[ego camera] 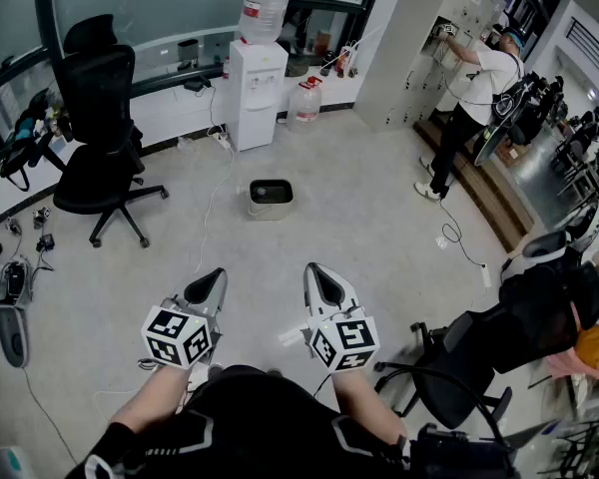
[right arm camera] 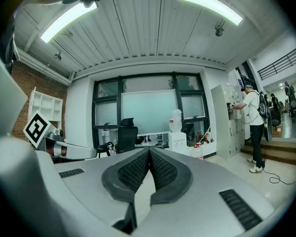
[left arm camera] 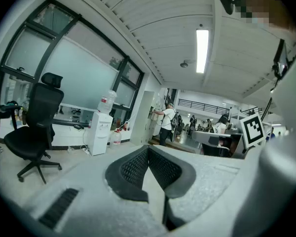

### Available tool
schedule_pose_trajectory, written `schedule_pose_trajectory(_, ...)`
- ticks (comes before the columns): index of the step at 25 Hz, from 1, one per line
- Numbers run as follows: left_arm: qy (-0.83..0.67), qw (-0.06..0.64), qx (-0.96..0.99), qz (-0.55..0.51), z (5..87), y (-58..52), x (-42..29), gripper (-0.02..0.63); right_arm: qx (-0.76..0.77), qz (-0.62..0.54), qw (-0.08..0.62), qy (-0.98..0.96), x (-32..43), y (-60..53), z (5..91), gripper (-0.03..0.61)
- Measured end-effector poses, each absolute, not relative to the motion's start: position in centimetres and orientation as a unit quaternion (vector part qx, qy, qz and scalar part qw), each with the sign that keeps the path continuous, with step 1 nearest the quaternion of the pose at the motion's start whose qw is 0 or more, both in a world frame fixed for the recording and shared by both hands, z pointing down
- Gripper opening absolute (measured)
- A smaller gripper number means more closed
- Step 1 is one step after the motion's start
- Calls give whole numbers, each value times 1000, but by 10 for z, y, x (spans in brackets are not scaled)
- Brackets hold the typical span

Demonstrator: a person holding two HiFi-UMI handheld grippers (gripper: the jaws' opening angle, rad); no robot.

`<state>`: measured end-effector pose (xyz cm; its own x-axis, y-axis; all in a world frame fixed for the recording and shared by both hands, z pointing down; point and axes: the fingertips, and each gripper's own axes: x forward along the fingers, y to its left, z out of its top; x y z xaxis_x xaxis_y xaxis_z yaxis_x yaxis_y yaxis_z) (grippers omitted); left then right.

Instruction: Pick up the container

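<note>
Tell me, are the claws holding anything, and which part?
Nothing is held. The left claw and right claw are shut and empty; the container sits on the floor ahead.

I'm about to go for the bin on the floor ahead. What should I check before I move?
1. Target in sight: grey rectangular open-top container stands upright on the floor ahead: ok.
2. Left gripper empty: ok. Jaws ready to grasp: not ok, they are shut.
3. Right gripper empty: ok. Jaws ready to grasp: not ok, they are shut.
4. White cable lies left of the container, apart from it: ok.
5. Container's contents: cannot tell.
</note>
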<state>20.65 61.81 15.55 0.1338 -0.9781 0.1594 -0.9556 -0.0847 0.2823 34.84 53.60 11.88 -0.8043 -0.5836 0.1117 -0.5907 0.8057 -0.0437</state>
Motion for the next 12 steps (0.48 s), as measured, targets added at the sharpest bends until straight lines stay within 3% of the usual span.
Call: schedule_pose_trajectory(12, -649, 159, 743, -45, 147, 612, 205, 11, 311, 35, 39, -949, 346, 531, 116, 9)
